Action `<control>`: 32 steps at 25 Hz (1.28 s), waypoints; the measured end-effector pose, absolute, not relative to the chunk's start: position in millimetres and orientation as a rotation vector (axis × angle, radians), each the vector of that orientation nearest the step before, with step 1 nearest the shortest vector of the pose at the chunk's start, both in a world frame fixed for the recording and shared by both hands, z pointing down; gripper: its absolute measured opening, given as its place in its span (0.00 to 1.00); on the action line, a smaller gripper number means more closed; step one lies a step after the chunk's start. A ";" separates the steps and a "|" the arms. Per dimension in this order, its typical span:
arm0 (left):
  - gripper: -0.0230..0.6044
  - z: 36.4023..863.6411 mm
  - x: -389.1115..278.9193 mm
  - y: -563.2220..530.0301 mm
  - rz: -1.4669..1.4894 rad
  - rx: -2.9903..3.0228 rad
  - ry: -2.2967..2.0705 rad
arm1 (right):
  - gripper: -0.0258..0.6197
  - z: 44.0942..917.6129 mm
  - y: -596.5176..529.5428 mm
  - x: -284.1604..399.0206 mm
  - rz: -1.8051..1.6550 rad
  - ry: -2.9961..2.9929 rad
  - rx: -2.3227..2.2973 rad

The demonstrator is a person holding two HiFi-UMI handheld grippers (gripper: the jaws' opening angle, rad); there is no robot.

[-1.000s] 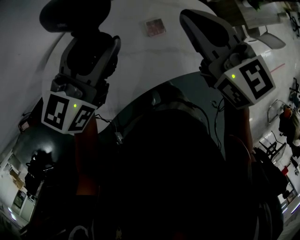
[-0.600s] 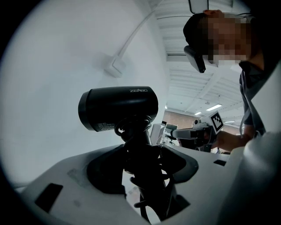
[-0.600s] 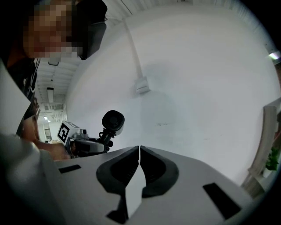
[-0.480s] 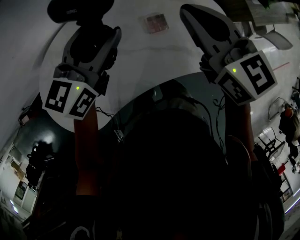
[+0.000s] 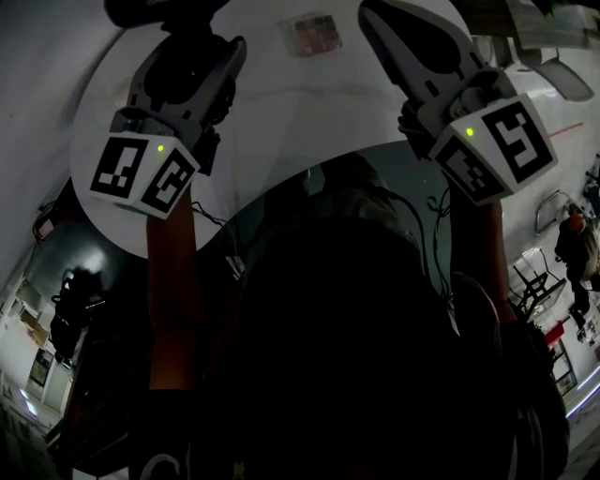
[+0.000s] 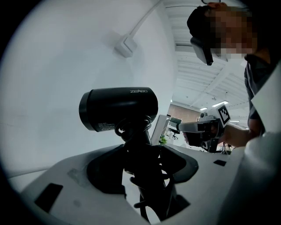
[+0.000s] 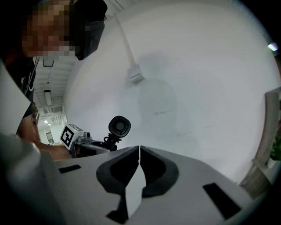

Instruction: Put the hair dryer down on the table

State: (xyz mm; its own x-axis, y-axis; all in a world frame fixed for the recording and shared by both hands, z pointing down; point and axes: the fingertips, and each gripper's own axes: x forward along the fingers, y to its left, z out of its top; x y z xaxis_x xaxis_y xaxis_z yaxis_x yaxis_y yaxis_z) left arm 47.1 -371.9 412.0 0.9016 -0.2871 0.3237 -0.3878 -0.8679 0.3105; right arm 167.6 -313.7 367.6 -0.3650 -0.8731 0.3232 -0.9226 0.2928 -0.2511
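My left gripper (image 5: 190, 54) is shut on the handle of a black hair dryer (image 5: 157, 8), whose barrel is partly cut off by the top edge of the head view. In the left gripper view the hair dryer (image 6: 118, 108) stands upright above the jaws, its coiled cord wound round the handle between them, over the white round table (image 5: 281, 122). My right gripper (image 5: 377, 22) is to the right over the table, shut with nothing in it. In the right gripper view my right gripper (image 7: 139, 151) has its jaws closed together, and the hair dryer (image 7: 119, 126) faces it from the left.
A small square block (image 5: 314, 33) with a white cable lies on the table's far side between the grippers. The table's curved near edge (image 5: 225, 220) runs just ahead of the person's body. White chairs (image 5: 548, 80) and other furniture stand off to the right.
My left gripper has carried the hair dryer farther out over the table, toward the top of the head view. The right gripper has barely moved.
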 end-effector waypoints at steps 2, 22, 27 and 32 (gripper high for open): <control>0.42 416.5 46.6 -372.2 0.394 2.682 -0.499 | 0.06 371.6 -314.3 166.8 0.623 -2.419 1.690; 0.42 481.2 40.8 -381.1 0.555 2.568 -0.557 | 0.06 418.1 -319.9 166.8 0.768 -2.396 1.623; 0.42 517.0 42.9 -380.5 0.618 2.535 -0.544 | 0.06 443.2 -319.1 168.6 0.815 -2.376 1.601; 0.42 545.1 45.6 -386.4 0.673 2.533 -0.532 | 0.06 457.1 -325.3 167.6 0.815 -2.371 1.601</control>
